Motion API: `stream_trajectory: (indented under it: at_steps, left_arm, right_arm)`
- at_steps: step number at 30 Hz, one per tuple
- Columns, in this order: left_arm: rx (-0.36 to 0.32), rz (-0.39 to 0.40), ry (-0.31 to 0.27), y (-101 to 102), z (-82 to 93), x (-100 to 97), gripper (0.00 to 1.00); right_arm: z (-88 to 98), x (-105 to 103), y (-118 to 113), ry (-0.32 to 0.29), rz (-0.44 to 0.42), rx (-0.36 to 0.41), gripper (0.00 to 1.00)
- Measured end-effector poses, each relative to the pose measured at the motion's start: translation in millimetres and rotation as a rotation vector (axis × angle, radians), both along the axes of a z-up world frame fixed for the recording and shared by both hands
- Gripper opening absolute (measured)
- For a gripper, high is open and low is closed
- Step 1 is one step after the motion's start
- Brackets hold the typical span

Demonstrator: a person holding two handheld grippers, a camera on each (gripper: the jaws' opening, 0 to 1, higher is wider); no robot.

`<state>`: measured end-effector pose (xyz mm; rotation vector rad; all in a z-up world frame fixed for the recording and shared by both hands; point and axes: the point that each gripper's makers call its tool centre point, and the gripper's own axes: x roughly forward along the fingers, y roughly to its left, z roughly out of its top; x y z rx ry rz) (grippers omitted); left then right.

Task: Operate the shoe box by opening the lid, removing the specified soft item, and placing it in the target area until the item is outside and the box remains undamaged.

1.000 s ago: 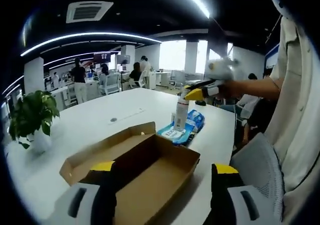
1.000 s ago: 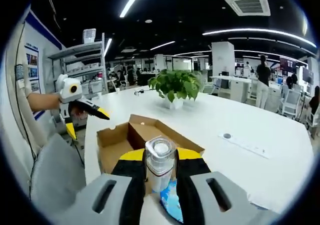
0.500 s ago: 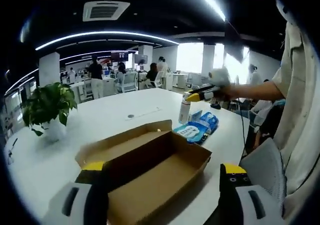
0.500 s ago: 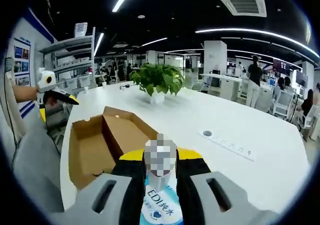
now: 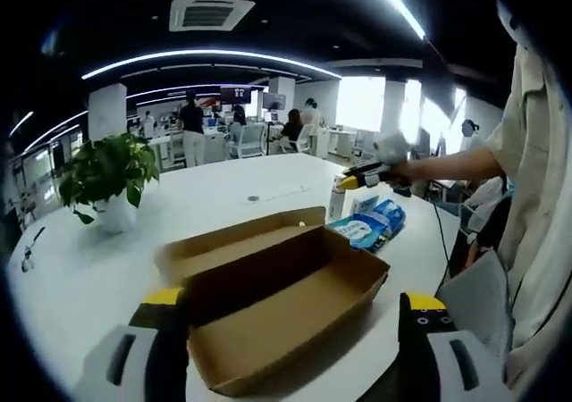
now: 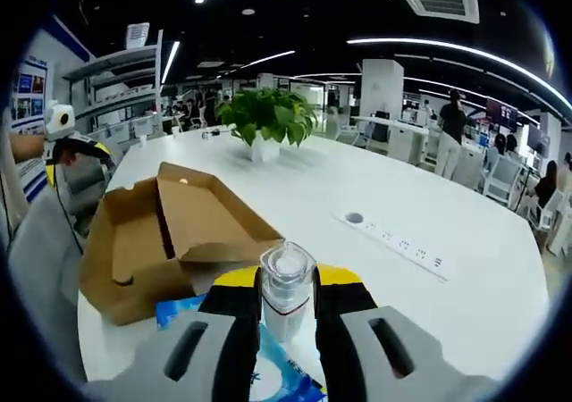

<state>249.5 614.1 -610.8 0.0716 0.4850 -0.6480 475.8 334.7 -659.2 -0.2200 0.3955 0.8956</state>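
An open brown cardboard shoe box (image 5: 277, 299) lies on the white table, empty inside, its lid flap (image 6: 210, 219) folded back. My left gripper (image 5: 290, 353) hangs open at the box's near end, jaws wide apart. A blue soft wipes pack (image 5: 371, 223) lies on the table beyond the box. My right gripper (image 6: 286, 305) is shut on a clear bottle (image 6: 286, 281) with a transparent cap, just above the wipes pack (image 6: 268, 371). In the left gripper view that right gripper (image 5: 357, 179) holds the bottle (image 5: 337, 198) upright beside the pack.
A potted green plant (image 5: 107, 174) stands at the table's far side. A white power strip (image 6: 393, 238) lies across the middle of the table (image 6: 429, 313). A person's sleeve and arm (image 5: 509, 152) fill the right edge. Desks, chairs and people stand far behind.
Both cameras have swung, so the box sits further left in the right gripper view. The right gripper keeps the bottle and has moved over the wipes pack. The left gripper stays open.
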Motion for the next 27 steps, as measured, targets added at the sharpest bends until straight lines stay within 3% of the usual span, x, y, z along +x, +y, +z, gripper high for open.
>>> stream_trajectory:
  at_steps: [14, 23, 27]
  left_arm:
    - [0.033, 0.019, 0.038, 6.4, -11.9, -4.4, 0.97]
    - [0.043, 0.024, 0.048, 6.6, -17.2, -7.6, 0.95]
    - [0.053, 0.036, 0.038, 9.6, -17.0, -6.7, 0.92]
  right_arm:
    - [-30.6, 8.1, -5.6, 0.01, 0.019, -0.068, 0.2]
    - [-29.7, 6.9, -7.6, 0.007, 0.014, -0.059, 0.2]
    - [-23.0, -5.4, -0.5, 0.012, 0.015, -0.066, 0.2]
